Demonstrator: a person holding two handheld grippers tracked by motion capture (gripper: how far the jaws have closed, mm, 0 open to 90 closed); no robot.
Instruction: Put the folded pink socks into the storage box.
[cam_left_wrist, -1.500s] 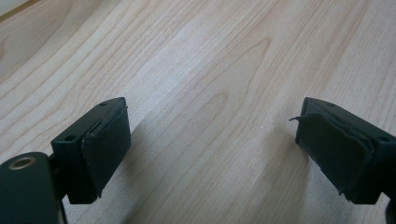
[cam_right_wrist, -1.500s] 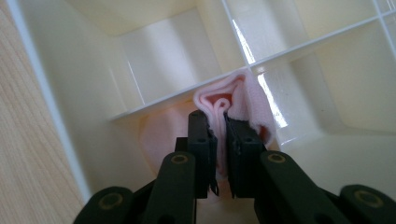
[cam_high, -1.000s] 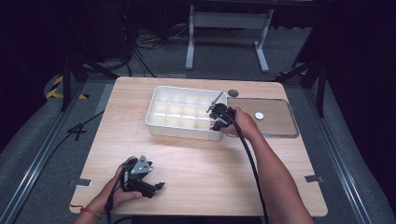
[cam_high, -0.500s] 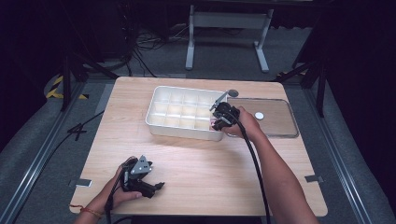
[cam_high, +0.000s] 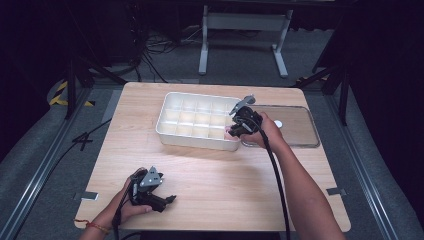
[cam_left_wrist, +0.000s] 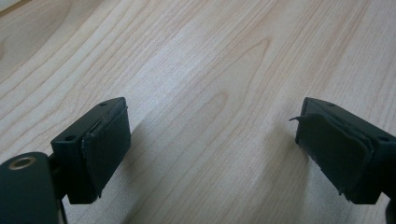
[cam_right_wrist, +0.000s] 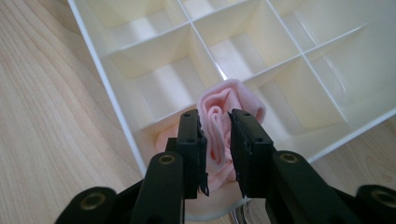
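pink rolled cloth (cam_right_wrist: 223, 122) between right tongs (cam_right_wrist: 216, 140) just easing apart – left tongs (cam_left_wrist: 212, 140) wide, empty

Lab: dark curtains, floor cables (cam_high: 150, 65), rails (cam_high: 35, 185)

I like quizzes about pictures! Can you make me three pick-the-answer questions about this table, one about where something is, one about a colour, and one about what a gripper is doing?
1. Where is the rolled cloth?
A. In a corner compartment of the white divided tray
B. On the clear lid
C. On the floor

2. What colour is the cloth?
A. Green
B. Pink
C. Black

3. How is the left gripper?
A. Shut on the cloth
B. Holding the lid
C. Open over bare table

Answers:
1. A, the right gripper view shows it inside a corner compartment.
2. B, its folds are pale pink.
3. C, its jaws stand wide apart with only wood between them.
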